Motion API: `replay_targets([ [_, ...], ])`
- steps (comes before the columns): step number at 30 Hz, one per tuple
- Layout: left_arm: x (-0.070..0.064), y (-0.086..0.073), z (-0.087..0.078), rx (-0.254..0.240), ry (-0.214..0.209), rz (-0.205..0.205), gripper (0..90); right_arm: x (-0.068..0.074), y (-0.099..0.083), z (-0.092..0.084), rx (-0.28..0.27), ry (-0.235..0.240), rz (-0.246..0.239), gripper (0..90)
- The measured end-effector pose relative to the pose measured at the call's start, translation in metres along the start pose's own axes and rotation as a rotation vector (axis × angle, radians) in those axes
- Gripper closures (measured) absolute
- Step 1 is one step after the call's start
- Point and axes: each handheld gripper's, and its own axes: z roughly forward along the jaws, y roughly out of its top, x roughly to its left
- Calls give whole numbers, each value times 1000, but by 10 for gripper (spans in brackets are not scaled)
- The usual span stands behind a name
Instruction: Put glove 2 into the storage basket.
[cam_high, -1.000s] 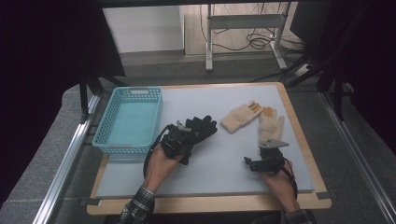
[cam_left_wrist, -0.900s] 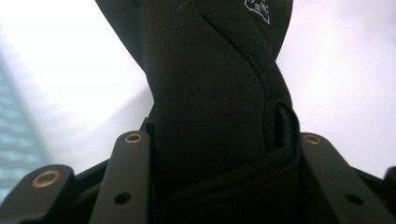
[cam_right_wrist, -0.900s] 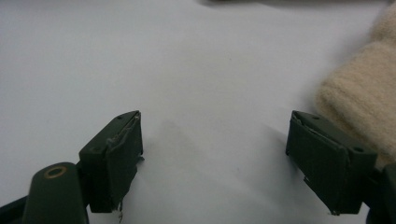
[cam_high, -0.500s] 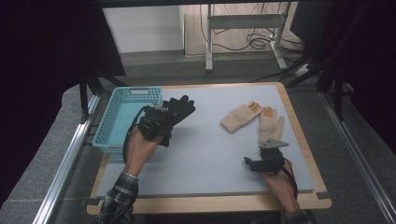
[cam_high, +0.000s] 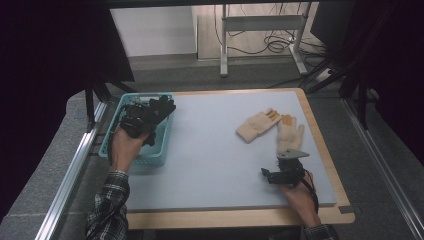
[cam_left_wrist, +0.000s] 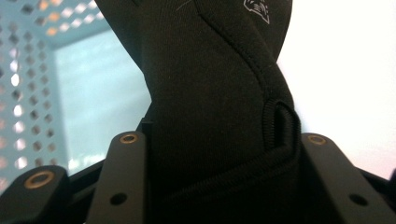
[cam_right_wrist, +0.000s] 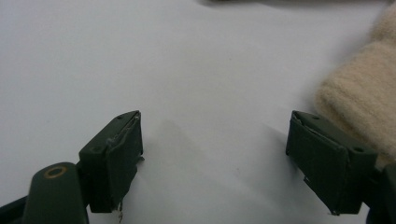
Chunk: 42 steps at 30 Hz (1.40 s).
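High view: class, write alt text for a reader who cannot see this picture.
A person's left claw holds a black glove over a teal basket at the table's left edge. The right claw, open, rests near a pair of cream gloves on the pale mat.

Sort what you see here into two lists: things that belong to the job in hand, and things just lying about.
In the job:
black glove, clamped in the left gripper
teal basket, under that glove
two beige gloves, near the right gripper, whose jaws stand open

Lying about:
metal stand on the floor
cables beside it
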Motion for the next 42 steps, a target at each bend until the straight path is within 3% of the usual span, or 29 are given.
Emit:
replay_targets([
  [2,15,-1,11,39,23,-28,548,0,0,0,0,0,0,184],
  [10,47,-3,38,121,94,-114,538,0,0,0,0,0,0,183],
  [13,52,-3,45,152,114,-123,534,0,0,0,-1,0,1,184],
  [14,57,-4,53,183,130,-124,534,0,0,0,-1,0,1,184],
  [22,69,-10,68,226,144,-145,509,0,0,0,-1,1,1,183],
  [24,73,-11,72,242,162,-137,469,0,0,0,-1,0,1,183],
  [27,73,-11,74,260,173,-108,307,0,0,0,-1,0,0,183],
  [28,71,-10,73,273,143,-96,254,0,0,0,-1,1,1,183],
  [32,70,-7,62,239,114,-98,108,0,0,0,-1,0,0,183],
  [37,72,-6,44,187,80,-98,43,0,0,0,0,0,0,183],
  [38,71,-6,34,138,46,-96,42,0,0,0,0,0,0,183],
  [39,71,-6,34,138,46,-96,38,0,0,0,0,0,0,183],
  [40,69,-6,26,95,1,-89,35,0,0,0,0,-1,-1,183],
  [41,69,-6,26,95,1,-89,34,0,0,0,0,-1,-1,183],
  [42,64,-7,21,54,-34,-75,31,0,0,0,0,-1,-1,183],
])
